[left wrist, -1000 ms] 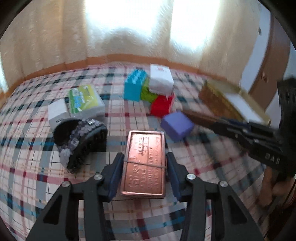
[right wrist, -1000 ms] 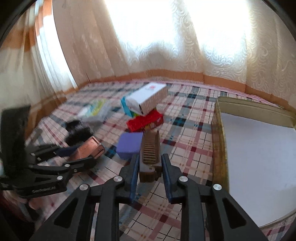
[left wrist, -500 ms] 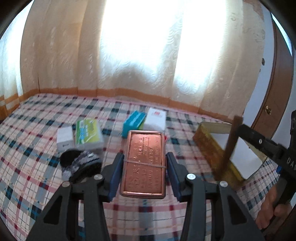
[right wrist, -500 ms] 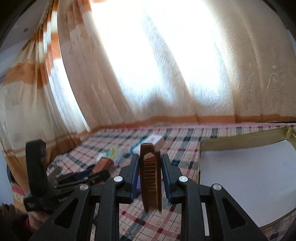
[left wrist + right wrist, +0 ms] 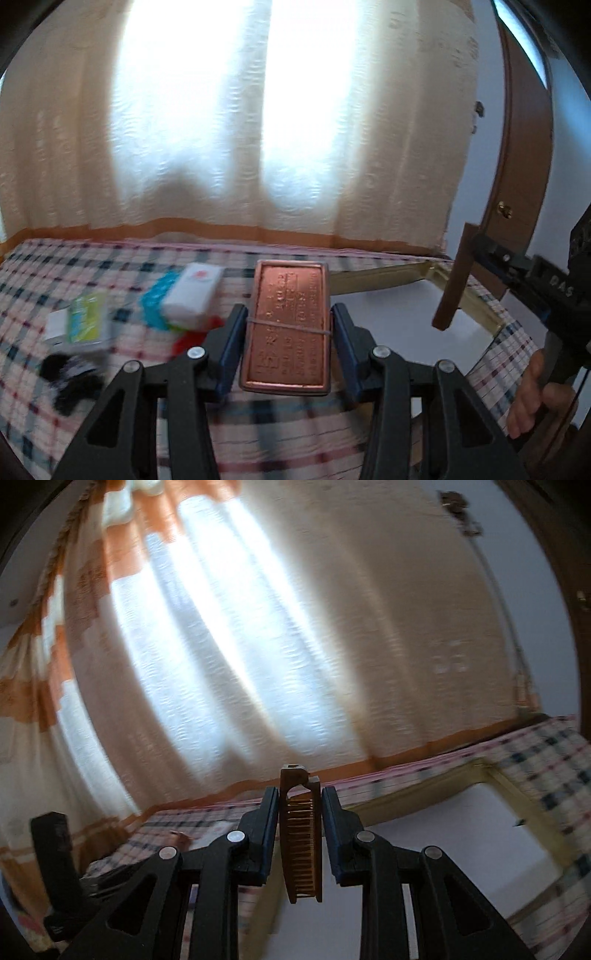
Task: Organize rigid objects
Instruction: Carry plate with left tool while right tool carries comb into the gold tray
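The left gripper [image 5: 289, 341] clamps a flat copper-coloured embossed metal tin [image 5: 288, 328] by its long edges, stiff and probably slick, so grip mid-length. The right gripper [image 5: 300, 840] pinches a light brown wooden comb [image 5: 301, 840], above the gold-rimmed white tray [image 5: 476, 771]

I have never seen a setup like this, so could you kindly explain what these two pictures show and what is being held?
There is no robot here: a person holds a handheld two-finger gripper in each hand, and each carries a fisheye camera looking along its fingers.

The left camera shows the left gripper shut on a copper tin with a rubber band around it. The right camera shows the right gripper shut on a brown comb.

Below is a plaid cloth with a white box, a green packet, a blurred black item, and a gold-rimmed tray with a white floor, probably the destination.
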